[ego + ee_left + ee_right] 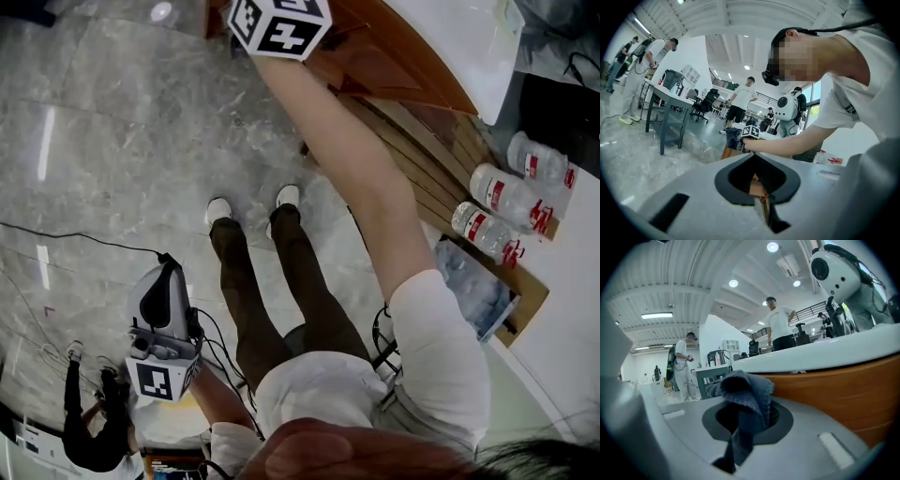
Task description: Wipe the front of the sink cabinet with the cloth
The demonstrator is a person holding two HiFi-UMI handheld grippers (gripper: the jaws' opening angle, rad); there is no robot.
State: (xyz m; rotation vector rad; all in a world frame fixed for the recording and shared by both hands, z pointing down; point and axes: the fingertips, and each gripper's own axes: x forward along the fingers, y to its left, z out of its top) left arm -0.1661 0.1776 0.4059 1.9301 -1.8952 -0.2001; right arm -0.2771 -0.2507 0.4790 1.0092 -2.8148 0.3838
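Two jaws of the right gripper (pixel 749 425) pinch a gathered fold of the cloth (pixel 747 390). The free end bunches up just before the sink cabinet (pixel 834 394) front; contact with it cannot be confirmed. Cloth judged soft, light and limp, so a hold on the bunched middle suits, leaving a pad free toward the cabinet. Left gripper (pixel 764 210): jaws pressed together, empty, well clear of the cabinet.

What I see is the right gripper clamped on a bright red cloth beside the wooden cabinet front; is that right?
Only the colour is wrong: the right gripper view shows the cloth is blue-grey, not red. The right gripper is indeed clamped on it, beside the wooden cabinet front.
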